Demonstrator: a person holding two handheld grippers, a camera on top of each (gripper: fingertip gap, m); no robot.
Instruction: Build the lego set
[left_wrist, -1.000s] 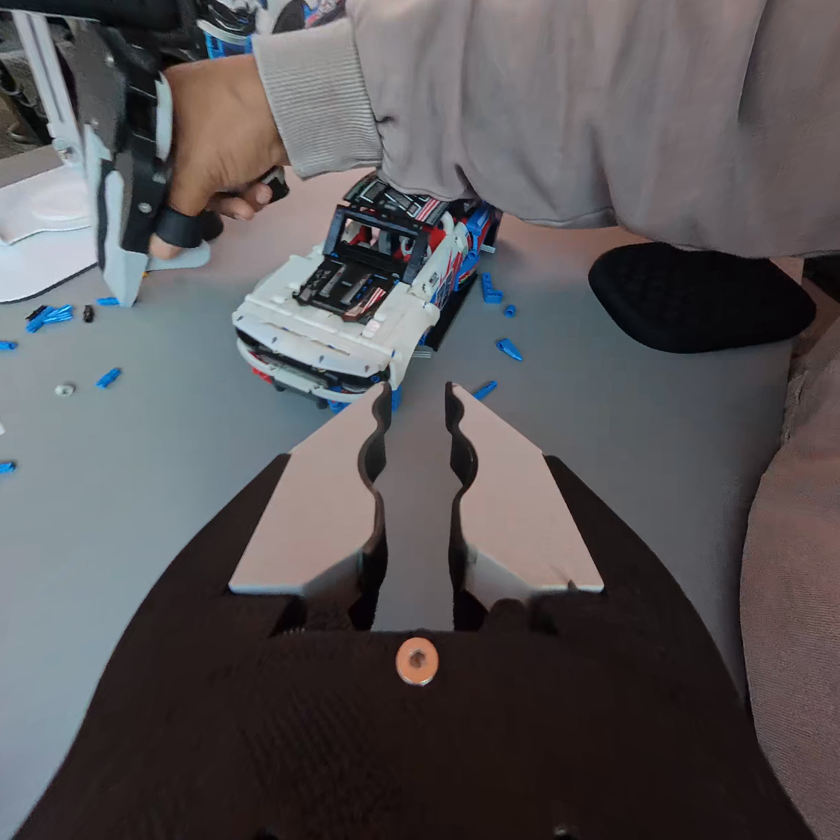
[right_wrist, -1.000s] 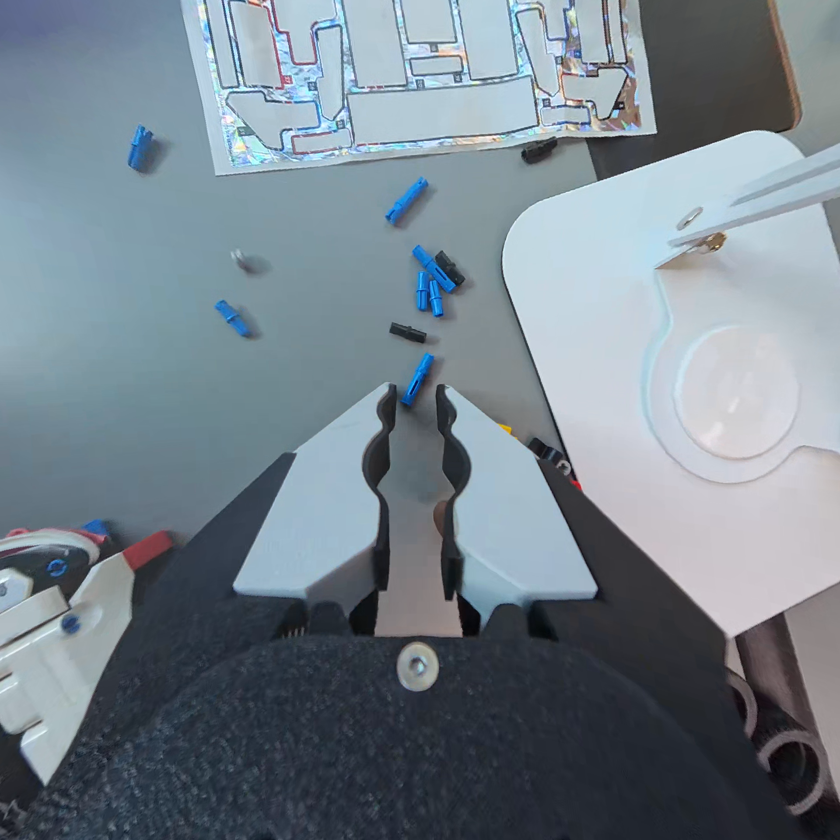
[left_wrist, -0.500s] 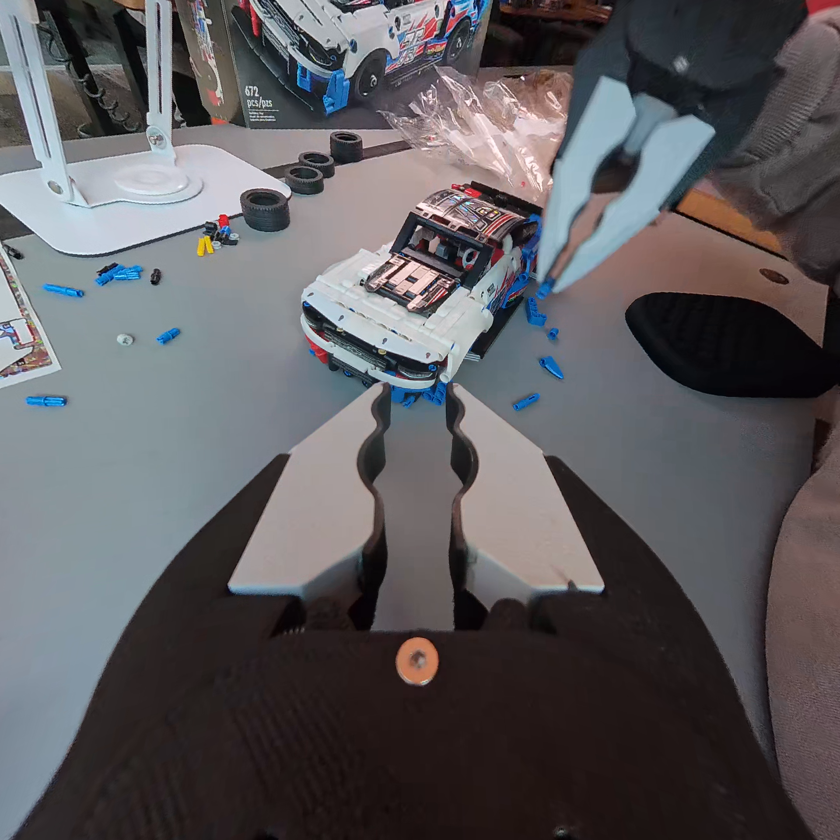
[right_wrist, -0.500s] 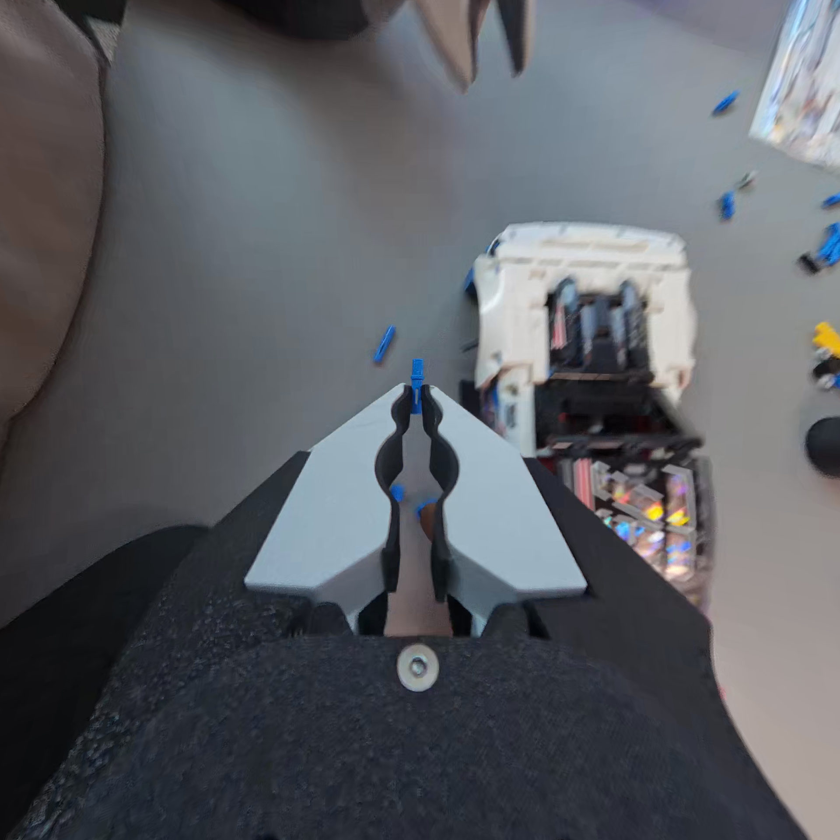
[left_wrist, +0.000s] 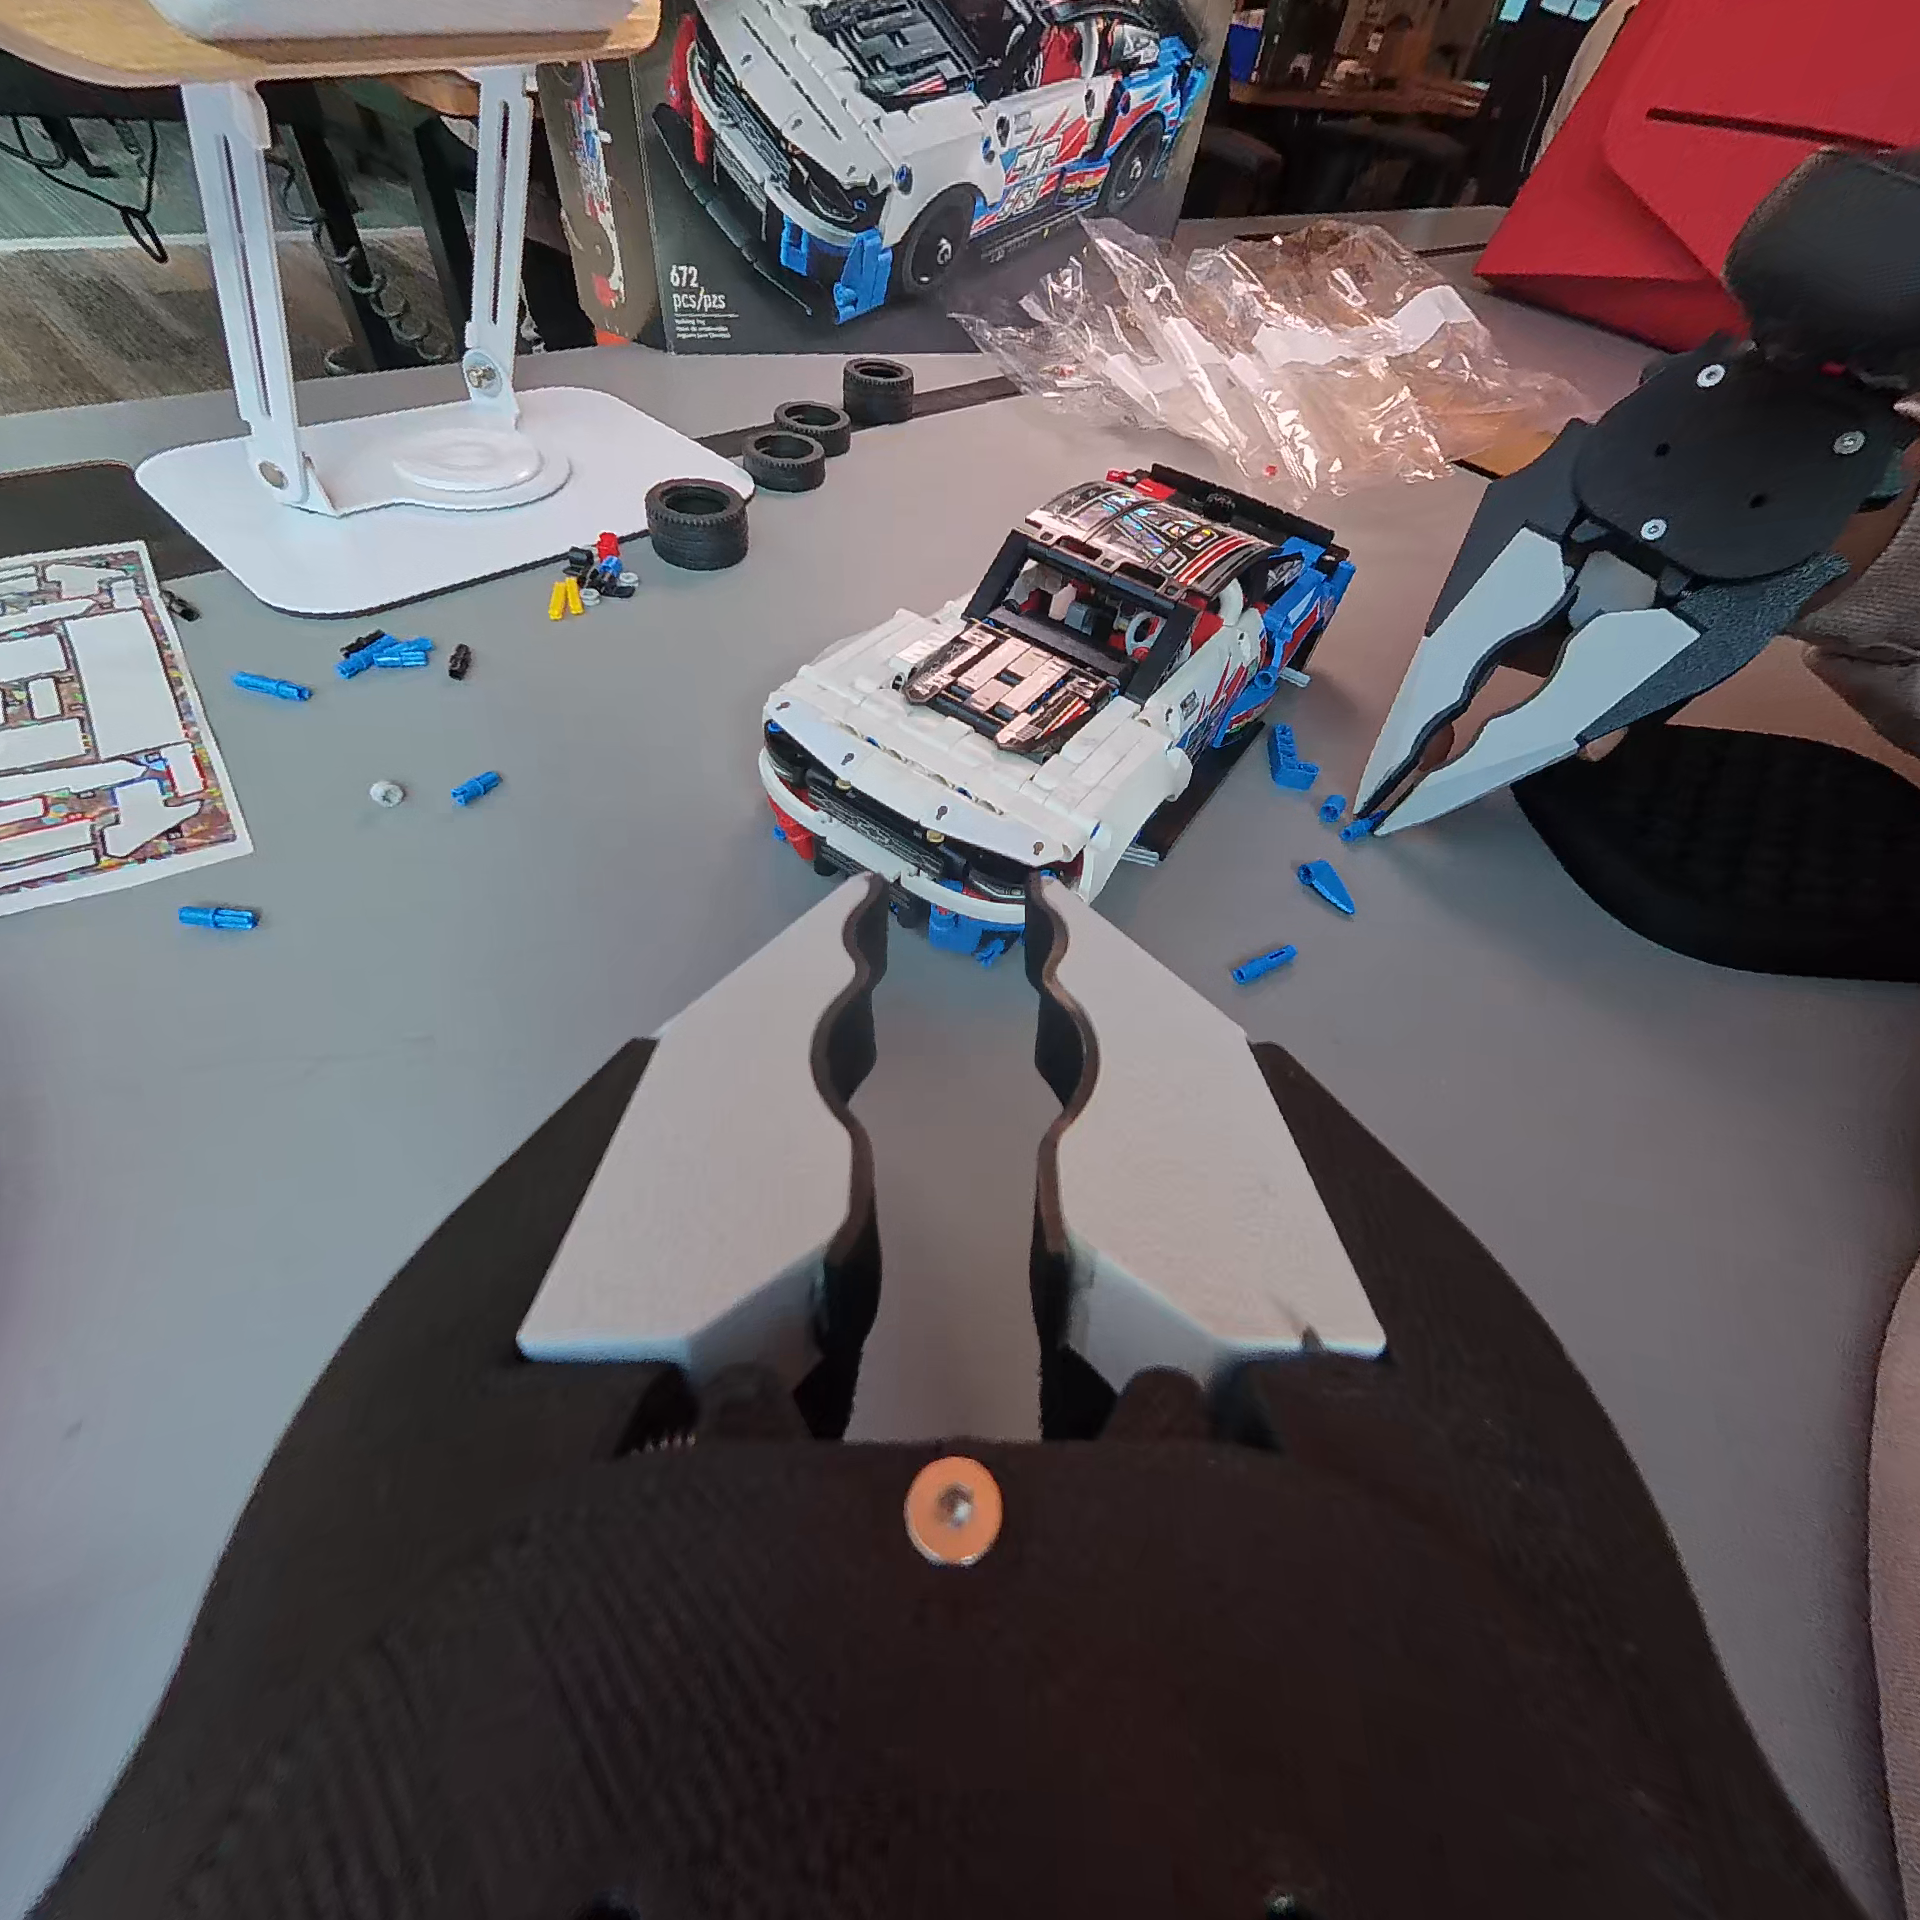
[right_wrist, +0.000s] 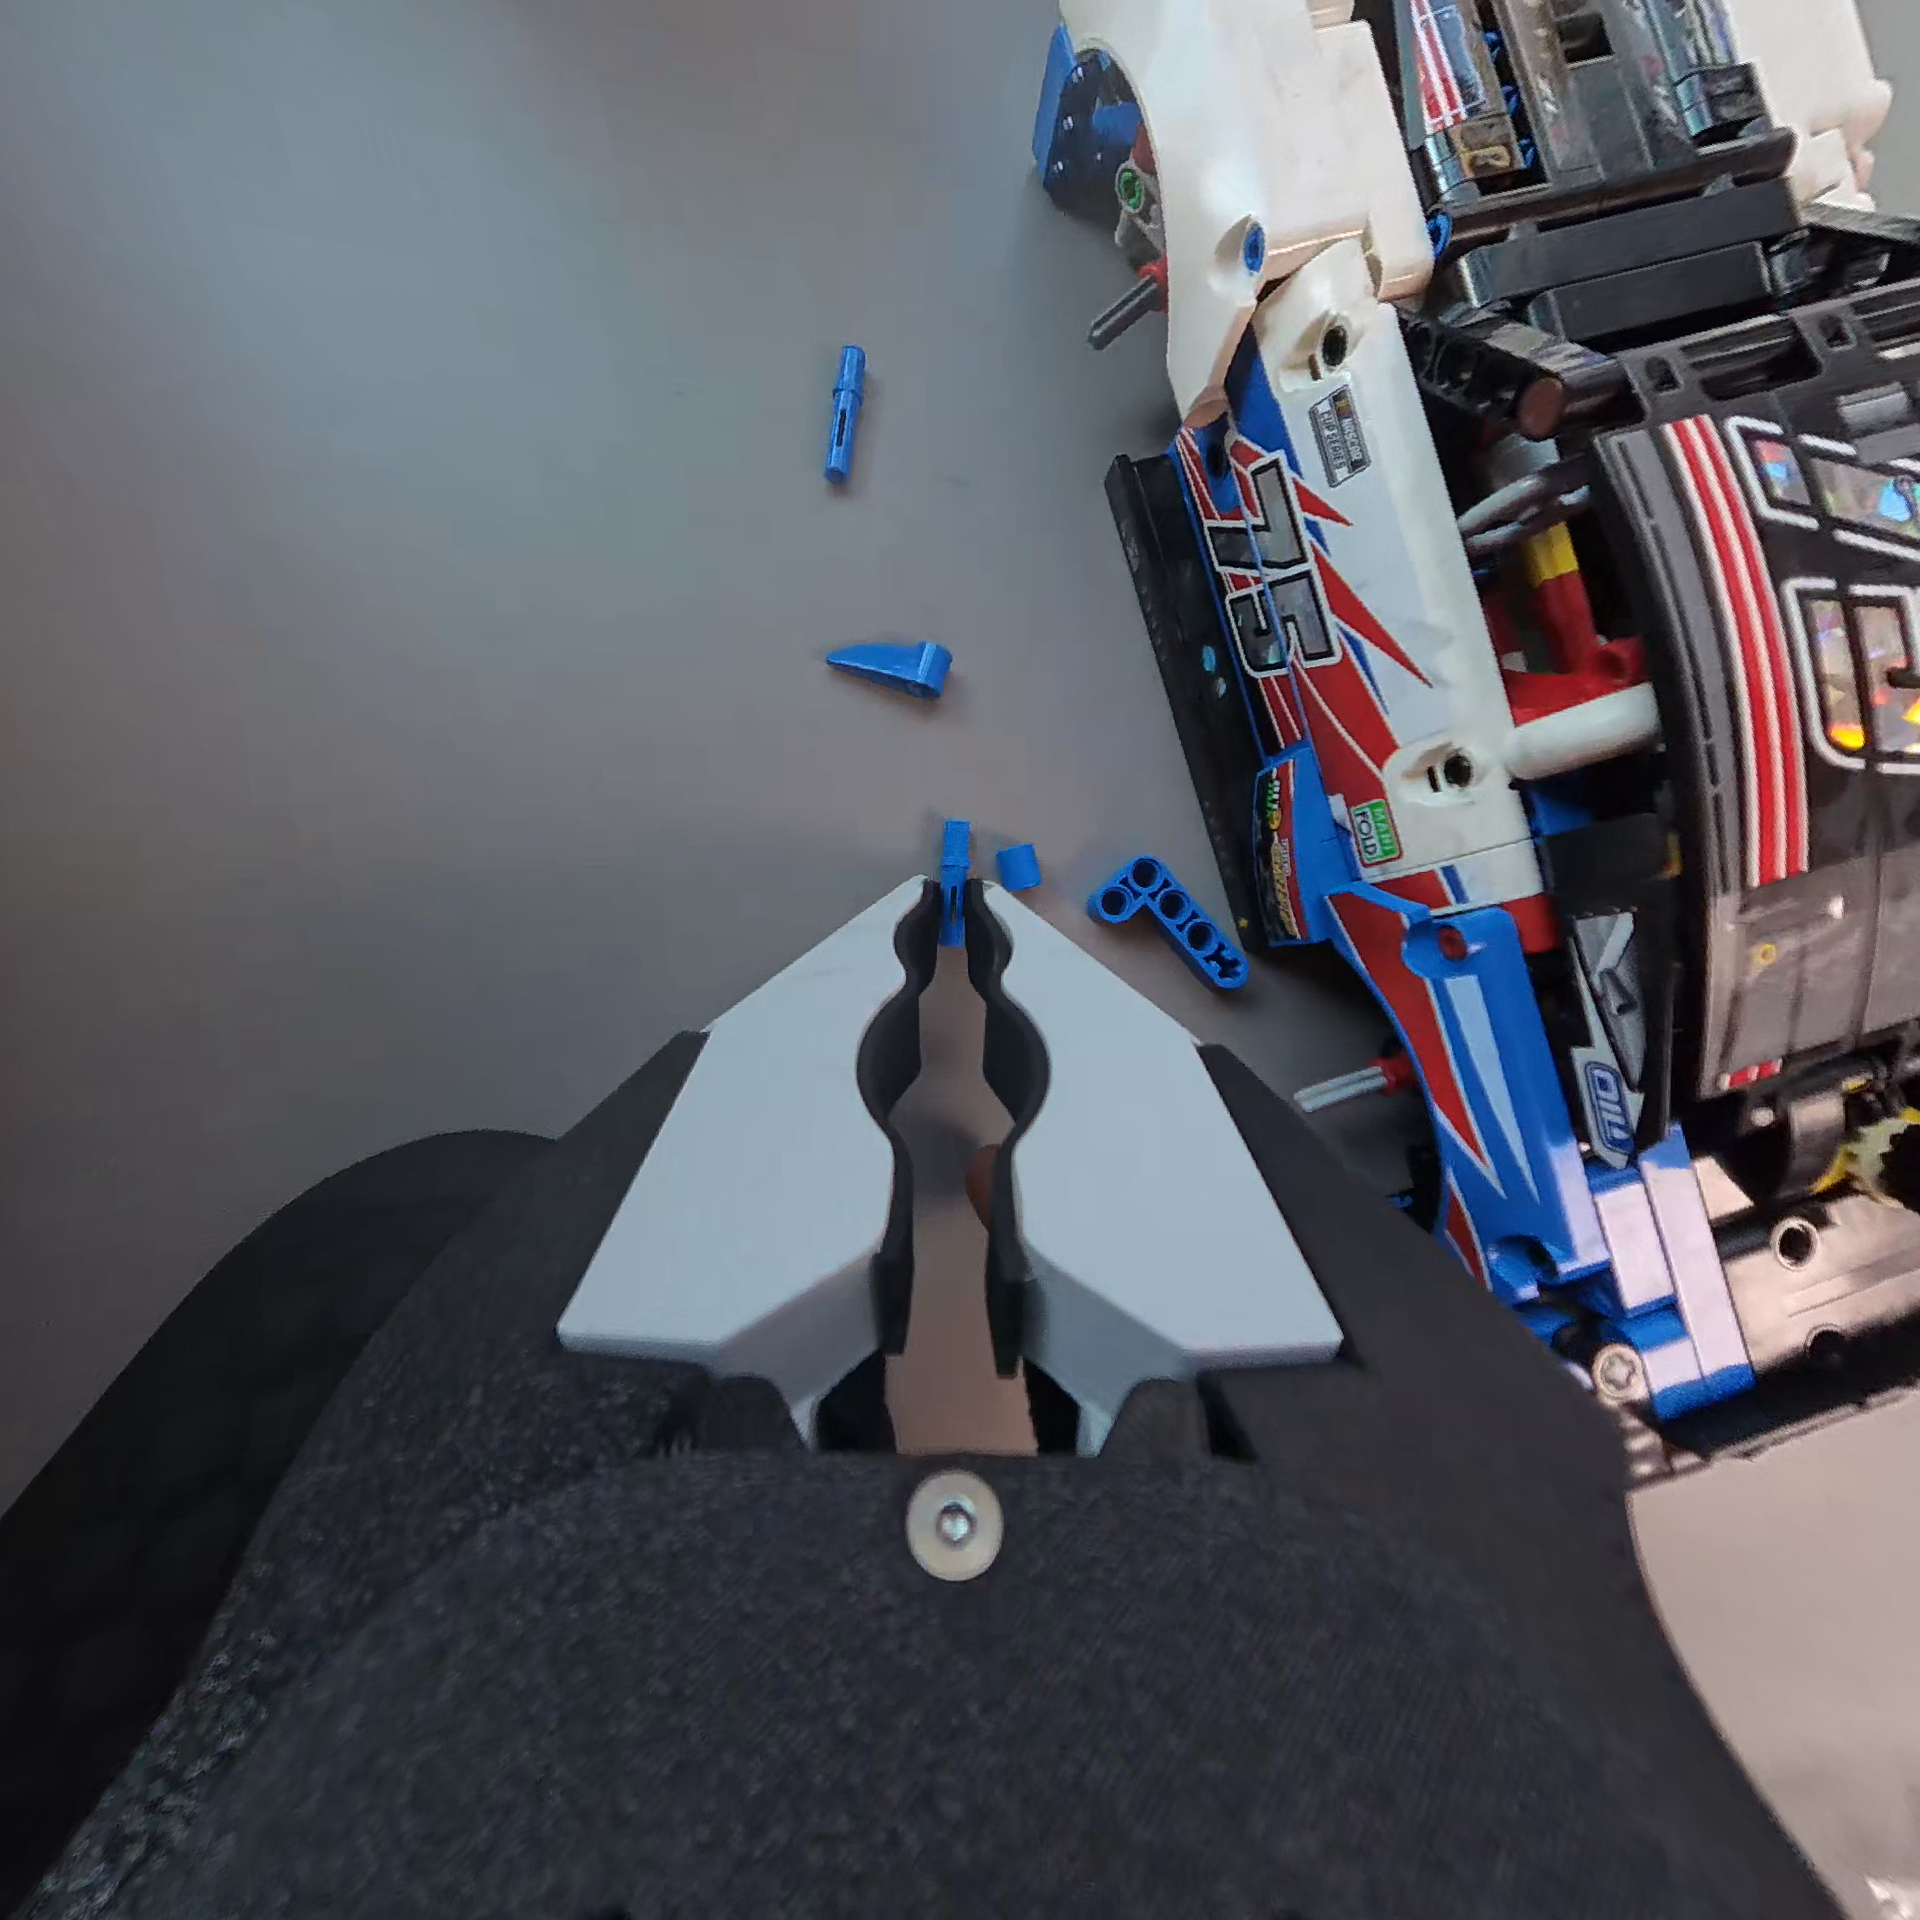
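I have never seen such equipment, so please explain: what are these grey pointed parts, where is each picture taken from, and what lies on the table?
They are two hand-held grippers, each with a camera looking along its two fingers. The left gripper is open and empty, facing the car on the grey table. The right gripper, beside the car, is shut on a blue pin. Around lie other blue pieces, four tyres, a sticker sheet, plastic bags, a white stand and the box.

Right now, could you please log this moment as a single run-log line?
left gripper: open, empty, facing car front | right gripper: shut on blue pin | pin tip low over table, beside car
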